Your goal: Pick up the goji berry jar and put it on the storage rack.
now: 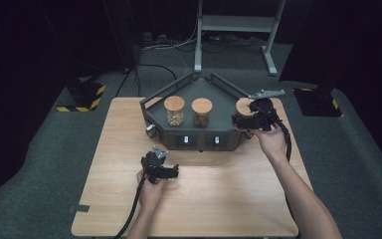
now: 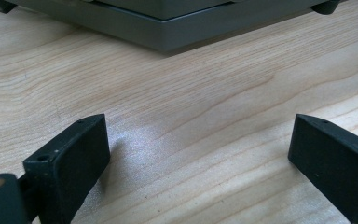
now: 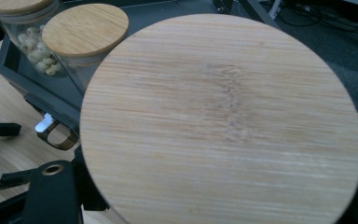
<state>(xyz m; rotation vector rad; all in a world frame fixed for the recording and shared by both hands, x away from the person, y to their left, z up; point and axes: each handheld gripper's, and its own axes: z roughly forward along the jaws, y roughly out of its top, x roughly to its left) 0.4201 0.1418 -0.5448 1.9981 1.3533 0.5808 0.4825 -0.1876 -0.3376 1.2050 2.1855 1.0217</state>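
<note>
Fingers of the right gripper (image 1: 246, 121) sit at the third jar (image 3: 221, 121), under its bamboo lid at the grey tray's (image 1: 214, 122) right end; whether they clamp it I cannot tell; jar upright, axis vertical; left gripper (image 1: 165, 169), jaws spread and holding nothing, lies well apart on the table (image 2: 191, 116).

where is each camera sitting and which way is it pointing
High view: above the person's side, looking forward and down on the table; both forearms, left claw and right claw show.
Left gripper view: rides the left claw, low over the wood, facing the grey rack; its open jaws show.
Right gripper view: rides the right claw, looking onto a jar's bamboo lid.
Shared: the two other jars appear in the high and right gripper views.
</note>
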